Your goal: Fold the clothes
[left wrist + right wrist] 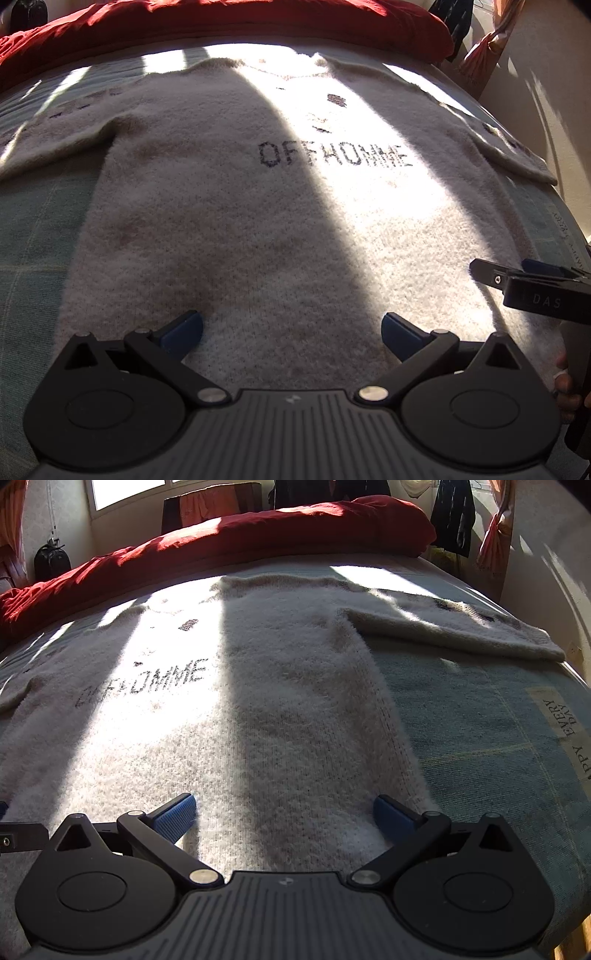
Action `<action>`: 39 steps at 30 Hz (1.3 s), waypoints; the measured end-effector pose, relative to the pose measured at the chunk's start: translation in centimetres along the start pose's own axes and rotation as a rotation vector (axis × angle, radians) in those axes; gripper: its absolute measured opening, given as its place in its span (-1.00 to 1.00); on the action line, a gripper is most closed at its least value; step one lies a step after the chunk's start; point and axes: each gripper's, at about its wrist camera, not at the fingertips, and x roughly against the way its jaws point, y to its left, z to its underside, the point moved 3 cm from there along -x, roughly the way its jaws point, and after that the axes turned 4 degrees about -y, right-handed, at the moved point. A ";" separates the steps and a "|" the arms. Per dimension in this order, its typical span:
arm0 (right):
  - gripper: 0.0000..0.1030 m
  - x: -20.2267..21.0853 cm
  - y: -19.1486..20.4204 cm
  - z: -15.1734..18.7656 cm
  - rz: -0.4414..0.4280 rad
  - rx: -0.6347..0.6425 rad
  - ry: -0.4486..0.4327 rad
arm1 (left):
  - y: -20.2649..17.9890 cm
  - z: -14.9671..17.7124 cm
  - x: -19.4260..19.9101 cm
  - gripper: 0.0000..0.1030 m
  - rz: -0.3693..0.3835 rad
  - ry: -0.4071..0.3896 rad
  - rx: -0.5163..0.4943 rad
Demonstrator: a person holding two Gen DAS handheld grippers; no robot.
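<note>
While sunlit: cream sweater (236,229) flat on bed (480,738)
Left tool (291,328): spread apart above hem
Right tool (284,812): likewise spread

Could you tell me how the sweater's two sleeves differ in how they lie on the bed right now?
The wearer's-left sleeve lies spread toward the bed's edge, its cuff close to that edge, with dark marks showing along it. The other sleeve lies spread the opposite way, mostly in shade crossed by sun stripes, and its cuff runs out of view. Both are unfolded, flat on the blue bedcover, and the same fuzzy cream knit as the sweater.
</note>
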 end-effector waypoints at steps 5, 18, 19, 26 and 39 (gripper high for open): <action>1.00 0.0 -0.1 0.3 0.000 0.008 0.000 | 0.2 0.7 1.2 0.99 0.034 -0.023 0.020; 1.00 -0.3 0.4 0.5 0.031 0.019 -0.004 | -0.3 1.2 1.9 0.99 0.010 -0.046 -0.072; 1.00 -0.3 0.4 0.5 0.034 0.020 -0.006 | -0.3 1.1 1.7 0.99 0.014 -0.039 -0.065; 1.00 -0.3 0.3 0.5 0.032 0.018 -0.013 | -0.5 3.3 2.1 0.99 0.019 -0.041 -0.103; 1.00 -0.4 0.3 0.6 0.035 0.016 -0.024 | 2.3 -0.7 1.9 0.99 0.030 -0.115 -0.033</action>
